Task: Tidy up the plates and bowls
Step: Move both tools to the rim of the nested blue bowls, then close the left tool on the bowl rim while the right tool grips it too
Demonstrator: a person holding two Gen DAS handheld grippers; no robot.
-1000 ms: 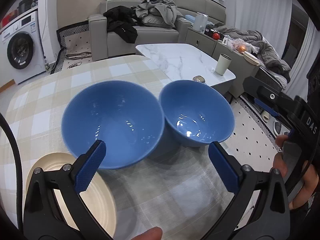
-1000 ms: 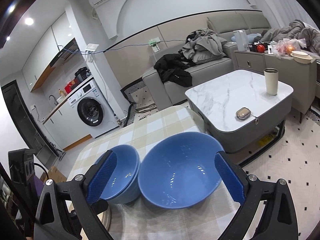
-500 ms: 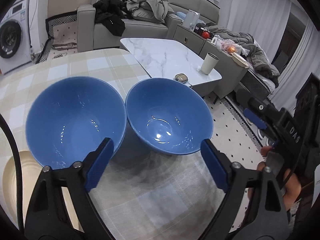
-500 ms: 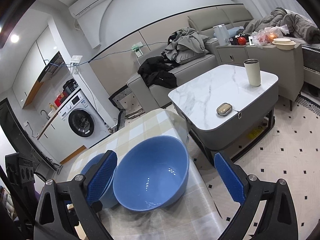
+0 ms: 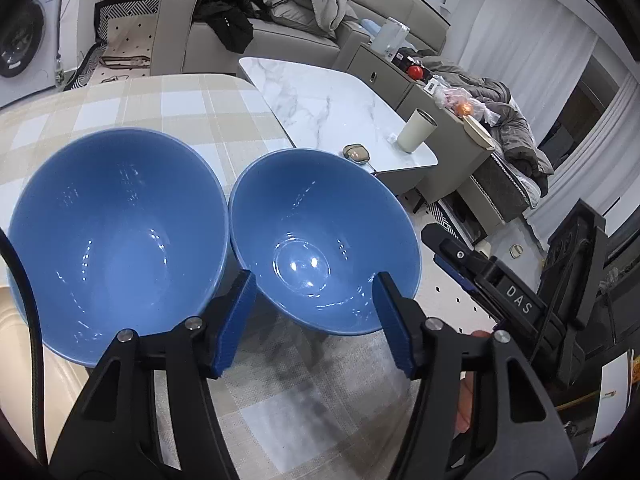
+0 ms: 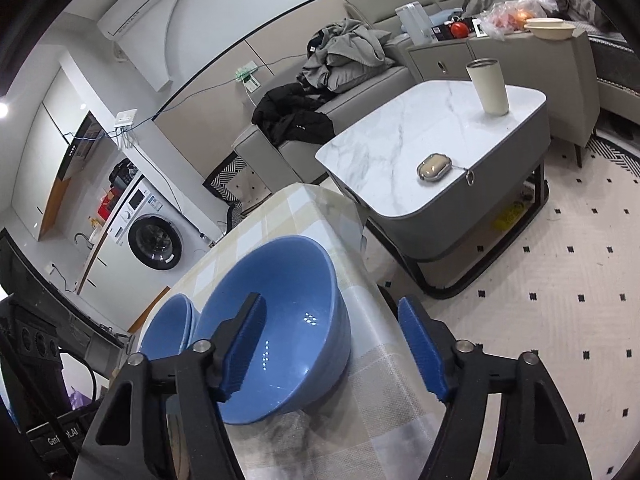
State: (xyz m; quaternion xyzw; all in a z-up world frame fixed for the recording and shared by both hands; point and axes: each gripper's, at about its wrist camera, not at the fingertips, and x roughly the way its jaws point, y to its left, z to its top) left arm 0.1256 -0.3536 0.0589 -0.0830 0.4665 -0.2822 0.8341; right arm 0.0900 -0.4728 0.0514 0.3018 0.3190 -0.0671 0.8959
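My left gripper (image 5: 316,320) and right gripper (image 6: 332,344) both hang spread and empty around the right blue bowl (image 5: 320,240), which touches the left blue bowl (image 5: 116,236) and sits near the checked table's (image 5: 168,104) edge. A clumsy pinch could shove it off.

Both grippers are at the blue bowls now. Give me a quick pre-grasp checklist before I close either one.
1. Left gripper open: ok.
2. Right gripper open: ok.
3. Right bowl rim between the right gripper's fingers: cannot tell; one finger is over the bowl, the other outside it.
4. Bowls apart from each other: not ok; the left bowl sits rim to rim with it.
5. Right bowl well back from the table edge: not ok, it sits close.
6. Cream plate free: not ok, the left bowl overlaps it.
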